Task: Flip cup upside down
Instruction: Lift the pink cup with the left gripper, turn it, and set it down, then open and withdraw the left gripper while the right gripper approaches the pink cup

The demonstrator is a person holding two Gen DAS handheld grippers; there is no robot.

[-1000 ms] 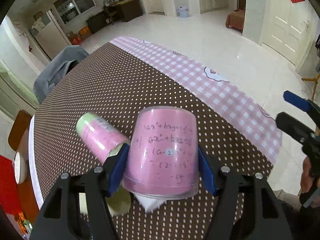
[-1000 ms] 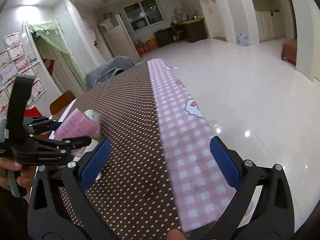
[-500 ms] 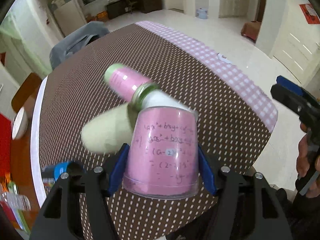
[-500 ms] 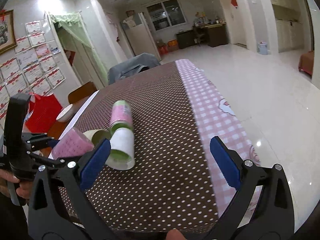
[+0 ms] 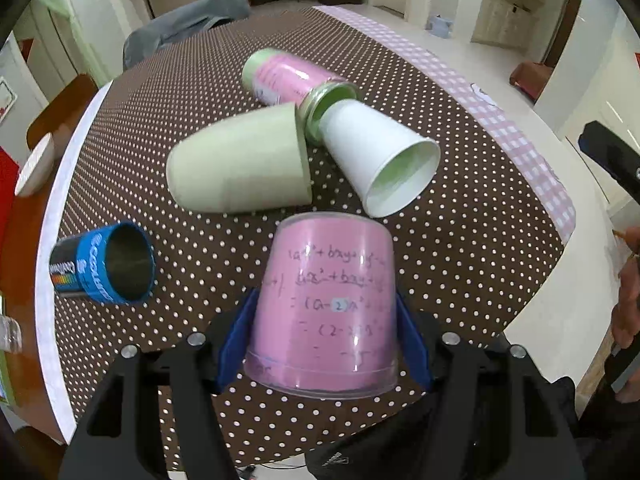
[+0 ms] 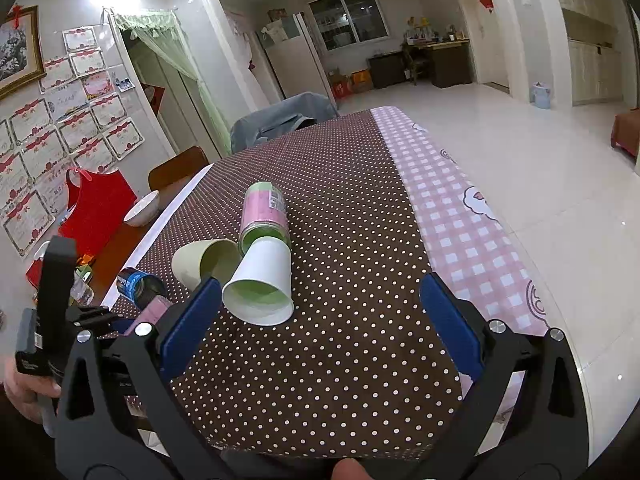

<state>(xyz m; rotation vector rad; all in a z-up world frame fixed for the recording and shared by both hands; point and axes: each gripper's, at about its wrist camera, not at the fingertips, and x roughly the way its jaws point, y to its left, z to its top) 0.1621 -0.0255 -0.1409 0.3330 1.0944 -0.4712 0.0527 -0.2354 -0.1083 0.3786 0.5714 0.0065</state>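
Observation:
My left gripper (image 5: 326, 336) is shut on a pink cup (image 5: 328, 300) with handwritten maths on it. The cup is held with its closed base pointing away and its clear rim toward the camera, above the near edge of the dotted brown tablecloth (image 5: 460, 248). In the right wrist view a sliver of the pink cup (image 6: 150, 312) shows at the left, inside the left gripper. My right gripper (image 6: 320, 320) is open and empty, hovering over the near edge of the table, right of the left gripper.
Several cups lie on their sides on the table: a white paper cup (image 5: 380, 156) (image 6: 262, 280), a pale green cup (image 5: 240, 164) (image 6: 204, 260), a pink and green cup (image 5: 288, 76) (image 6: 264, 210) and a blue and black cup (image 5: 104, 264) (image 6: 138, 282). A white bowl (image 6: 142, 208) sits at the far left.
My left gripper has pulled back and risen with the pink cup, so the lying cups now show in front of it. My right gripper has also drawn back toward the table's near edge.

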